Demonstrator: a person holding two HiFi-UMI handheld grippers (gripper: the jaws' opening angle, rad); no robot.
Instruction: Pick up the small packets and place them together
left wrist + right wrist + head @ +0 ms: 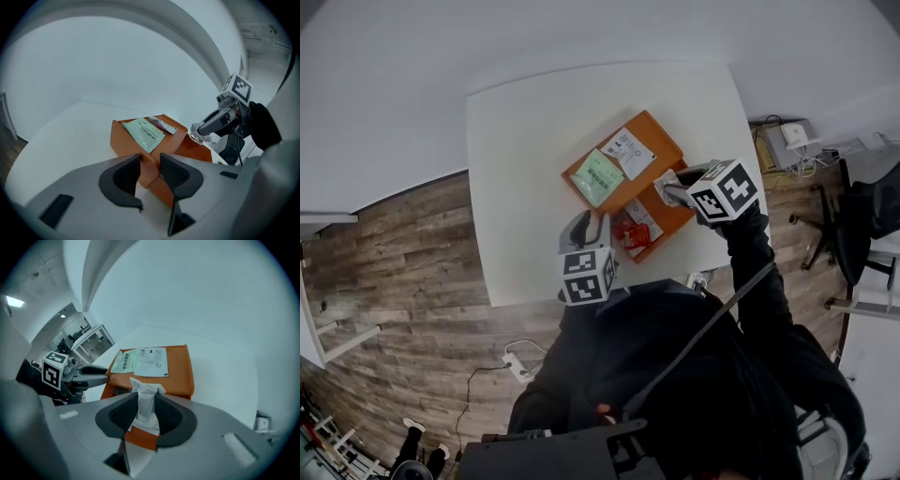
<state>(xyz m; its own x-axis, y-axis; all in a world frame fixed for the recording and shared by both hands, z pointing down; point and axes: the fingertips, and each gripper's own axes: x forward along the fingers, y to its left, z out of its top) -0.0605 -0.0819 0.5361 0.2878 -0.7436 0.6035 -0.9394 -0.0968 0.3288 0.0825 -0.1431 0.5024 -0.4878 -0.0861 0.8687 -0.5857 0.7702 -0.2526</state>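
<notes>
Right gripper view: right tool (145, 398) half hides gripped white packet (146, 388).

Person in a black top (741, 403) with long black sleeves (773, 300). The left gripper (592, 225) and right gripper (672, 190) are grey-shelled, with black ribbed pads (176, 174), and each carries a white cube (587, 274) printed with black square markers. A grey strap (705, 333), possibly a cable, crosses the chest.

Print on the green packet (598, 176) and the flat white packet (628, 152) is too small to read — the jaws of the right gripper (145, 404) hide the lower part of the mesh-printed packet (146, 389).
</notes>
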